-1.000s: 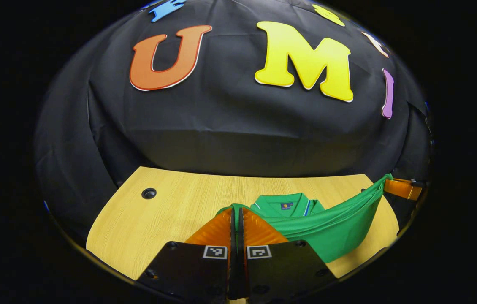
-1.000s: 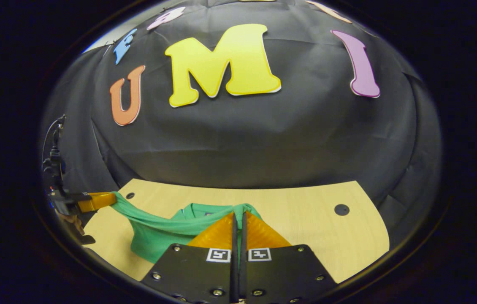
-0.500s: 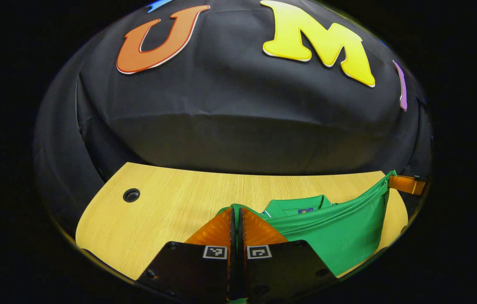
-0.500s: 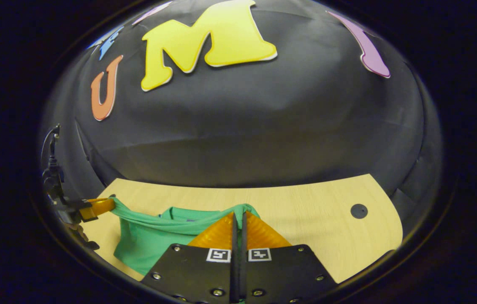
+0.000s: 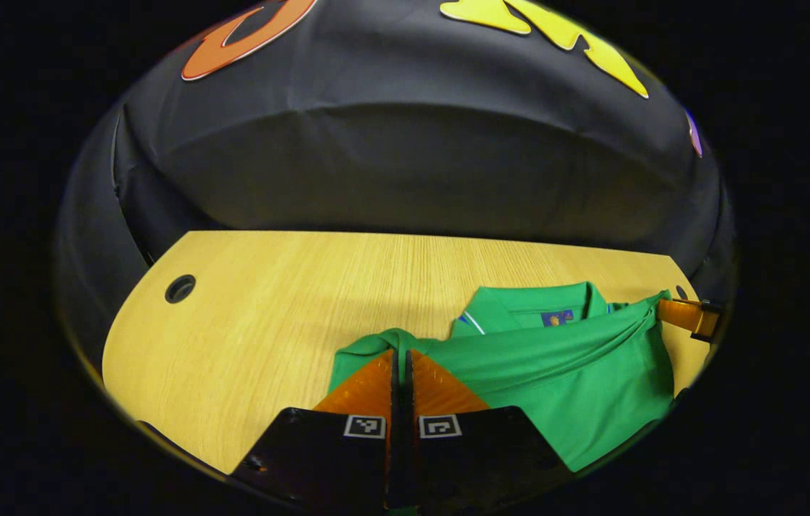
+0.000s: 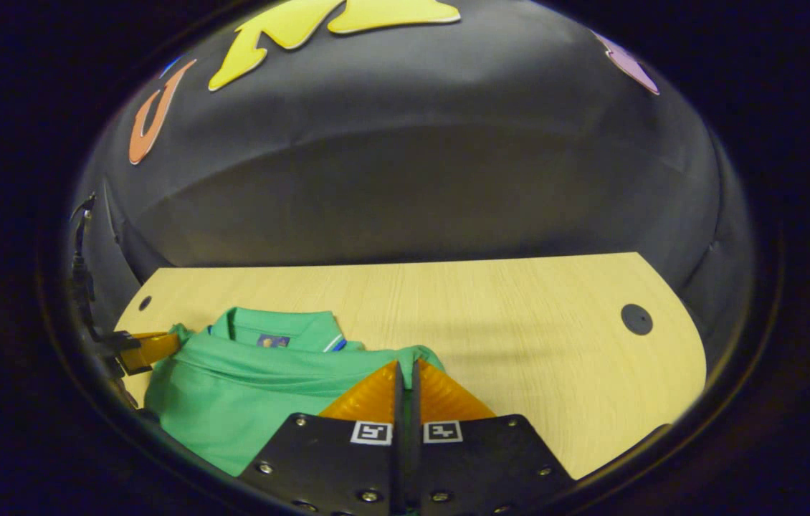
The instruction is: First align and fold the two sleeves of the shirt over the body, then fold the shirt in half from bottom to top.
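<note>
Gripper left [image 5: 399, 355] and gripper right [image 6: 406, 365], each pinching a hem corner, are lowering the shirt [image 5: 555, 373] toward its collar near the bench's [image 5: 269, 301] far edge, so we are nearly finishing the fold.

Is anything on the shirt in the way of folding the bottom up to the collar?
Nothing visible is. Both grippers, left and right, already pinch the shirt hem, and only green cloth lies between hem and collar.
</note>
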Tool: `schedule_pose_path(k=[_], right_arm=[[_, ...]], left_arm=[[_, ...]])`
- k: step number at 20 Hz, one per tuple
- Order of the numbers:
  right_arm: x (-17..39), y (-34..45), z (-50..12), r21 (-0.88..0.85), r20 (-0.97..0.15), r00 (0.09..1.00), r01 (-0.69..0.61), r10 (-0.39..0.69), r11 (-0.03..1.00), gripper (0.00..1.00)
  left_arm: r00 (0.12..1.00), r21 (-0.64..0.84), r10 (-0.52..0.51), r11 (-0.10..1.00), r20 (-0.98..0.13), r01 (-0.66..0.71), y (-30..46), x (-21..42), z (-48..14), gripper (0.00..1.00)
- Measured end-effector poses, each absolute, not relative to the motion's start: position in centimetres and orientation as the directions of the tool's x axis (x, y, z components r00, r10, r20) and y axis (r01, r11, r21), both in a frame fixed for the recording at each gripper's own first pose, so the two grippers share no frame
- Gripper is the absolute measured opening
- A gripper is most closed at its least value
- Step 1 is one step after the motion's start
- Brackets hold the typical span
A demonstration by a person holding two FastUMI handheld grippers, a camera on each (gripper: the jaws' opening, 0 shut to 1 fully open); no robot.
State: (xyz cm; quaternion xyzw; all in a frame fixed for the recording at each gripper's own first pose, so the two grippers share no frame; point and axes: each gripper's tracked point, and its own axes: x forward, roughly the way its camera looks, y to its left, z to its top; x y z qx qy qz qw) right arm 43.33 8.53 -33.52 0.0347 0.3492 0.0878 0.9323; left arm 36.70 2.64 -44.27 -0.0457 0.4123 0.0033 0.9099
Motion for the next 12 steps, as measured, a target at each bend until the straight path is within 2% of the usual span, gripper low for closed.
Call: schedule_pose_path(k=[1, 2, 3, 4, 5, 6, 10, 12], right_arm=[[43.3, 8.9, -33.8, 0.135, -0.644, 0.739, -0.144, 0.197, 0.98, 0.02], [43.2, 9.0, -34.4, 0.135, -0.653, 0.73, -0.147, 0.2, 0.98, 0.06], [42.4, 9.3, -34.9, 0.138, -0.666, 0.714, -0.166, 0.216, 0.976, 0.18], [42.4, 9.4, -35.0, 0.124, -0.671, 0.709, -0.18, 0.216, 0.976, 0.59], [42.5, 9.5, -35.4, 0.121, -0.662, 0.719, -0.176, 0.211, 0.977, 1.0], [42.6, 9.4, -34.8, 0.123, -0.649, 0.732, -0.166, 0.206, 0.978, 0.95], [41.7, 9.2, -31.3, 0.107, -0.601, 0.772, -0.178, 0.207, 0.978, 0.95], [40.8, 9.0, -28.3, 0.088, -0.549, 0.811, -0.184, 0.202, 0.979, 0.95]], left_arm=[[0.665, -0.074, -0.024, 0.996, -0.746, -0.048, 2.8, 37.4, -44.2, 0.07], [0.657, -0.058, -0.012, 0.997, -0.754, -0.048, 2.6, 37.2, -44.9, 0.37], [0.657, -0.055, -0.015, 0.998, -0.754, -0.041, 2.3, 37.3, -45.5, 0.67], [0.659, -0.06, -0.019, 0.997, -0.752, -0.04, 2.4, 36.8, -44.6, 0.97], [0.659, -0.072, -0.03, 0.997, -0.752, -0.036, 2.2, 36.7, -44.2, 0.97], [0.661, -0.077, -0.034, 0.996, -0.75, -0.036, 2.3, 36.7, -43.9, 0.97], [0.691, -0.094, -0.041, 0.995, -0.722, -0.039, 2.7, 36.3, -41.3, 0.98], [0.719, -0.138, -0.093, 0.99, -0.689, -0.004, 1.8, 35.6, -38.7, 0.98]])
